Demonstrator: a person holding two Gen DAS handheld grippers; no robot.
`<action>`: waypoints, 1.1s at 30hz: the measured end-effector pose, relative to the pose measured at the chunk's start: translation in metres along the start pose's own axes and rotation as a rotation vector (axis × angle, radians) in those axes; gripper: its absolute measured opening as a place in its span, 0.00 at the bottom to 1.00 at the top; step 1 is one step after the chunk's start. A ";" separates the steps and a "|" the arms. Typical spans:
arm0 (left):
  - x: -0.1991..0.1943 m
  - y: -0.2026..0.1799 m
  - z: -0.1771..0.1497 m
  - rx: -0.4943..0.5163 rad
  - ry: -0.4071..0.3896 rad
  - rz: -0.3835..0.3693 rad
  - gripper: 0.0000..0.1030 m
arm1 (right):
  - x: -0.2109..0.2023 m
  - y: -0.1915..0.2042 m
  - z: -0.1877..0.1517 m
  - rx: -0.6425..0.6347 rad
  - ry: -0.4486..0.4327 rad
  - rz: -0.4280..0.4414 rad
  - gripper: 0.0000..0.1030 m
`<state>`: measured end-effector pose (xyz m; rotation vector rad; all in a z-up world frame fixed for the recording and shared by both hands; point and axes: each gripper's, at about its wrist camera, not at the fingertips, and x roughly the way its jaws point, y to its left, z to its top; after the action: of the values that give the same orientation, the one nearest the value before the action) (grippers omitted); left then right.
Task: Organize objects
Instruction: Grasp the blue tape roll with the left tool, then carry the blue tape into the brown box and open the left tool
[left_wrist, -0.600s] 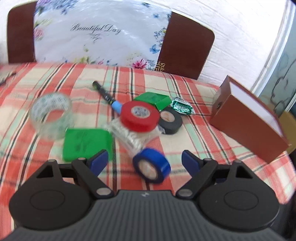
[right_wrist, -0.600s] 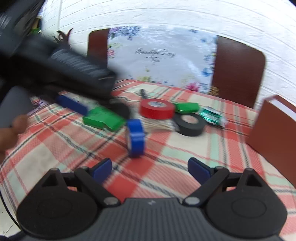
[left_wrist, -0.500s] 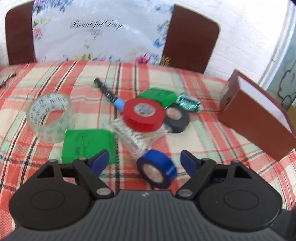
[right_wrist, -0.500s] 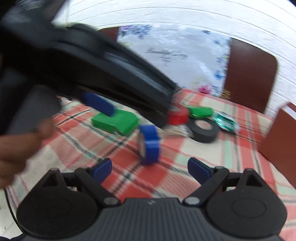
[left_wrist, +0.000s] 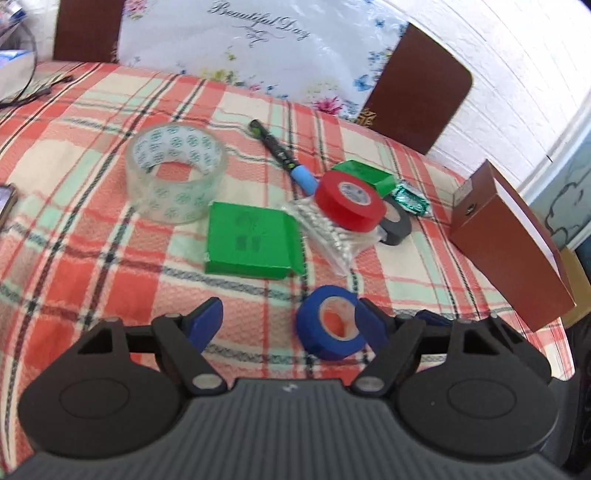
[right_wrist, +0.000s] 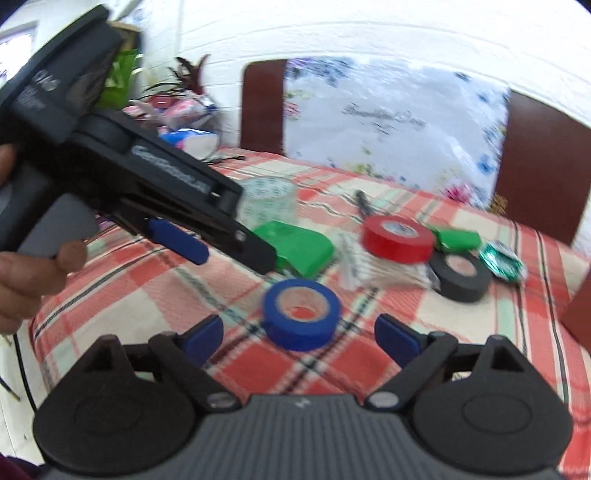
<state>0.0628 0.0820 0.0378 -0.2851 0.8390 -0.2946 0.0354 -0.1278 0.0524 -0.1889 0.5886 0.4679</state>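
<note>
A blue tape roll (left_wrist: 330, 326) (right_wrist: 301, 314) lies on the checked tablecloth (left_wrist: 92, 229), its hole facing up. My left gripper (left_wrist: 288, 325) is open, and the roll rests just ahead of its right fingertip (left_wrist: 369, 325), untouched by the pads. In the right wrist view the left gripper (right_wrist: 221, 247) hangs above and to the left of the roll, held by a hand (right_wrist: 33, 273). My right gripper (right_wrist: 301, 334) is open, with the roll just beyond the gap between its fingers. A red tape roll (left_wrist: 349, 201) (right_wrist: 397, 238) sits on a clear bag (left_wrist: 328, 236).
Around the red roll lie a black tape roll (left_wrist: 397, 227), a clear tape roll (left_wrist: 175, 173), two green boxes (left_wrist: 251, 242) (left_wrist: 365, 175), a pen (left_wrist: 282, 157) and a green foil packet (left_wrist: 412, 199). A brown box (left_wrist: 506, 251) stands at the right. Chairs (left_wrist: 417, 103) line the far edge.
The blue roll has tipped from standing on its edge to lying flat. My left gripper has swung left, so the roll is now by its right fingertip. The right view has shifted slightly.
</note>
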 end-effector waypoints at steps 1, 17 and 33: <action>0.001 -0.003 -0.001 0.013 0.001 0.002 0.77 | 0.000 -0.002 -0.001 0.013 0.004 -0.006 0.90; 0.038 -0.034 -0.008 0.040 0.129 -0.032 0.22 | 0.026 -0.006 -0.002 0.027 0.076 0.006 0.57; 0.086 -0.269 -0.025 0.467 0.160 -0.244 0.22 | -0.114 -0.138 -0.077 0.247 -0.043 -0.414 0.57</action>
<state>0.0597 -0.2002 0.0597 0.0758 0.8672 -0.7360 -0.0200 -0.3139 0.0601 -0.0609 0.5429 -0.0034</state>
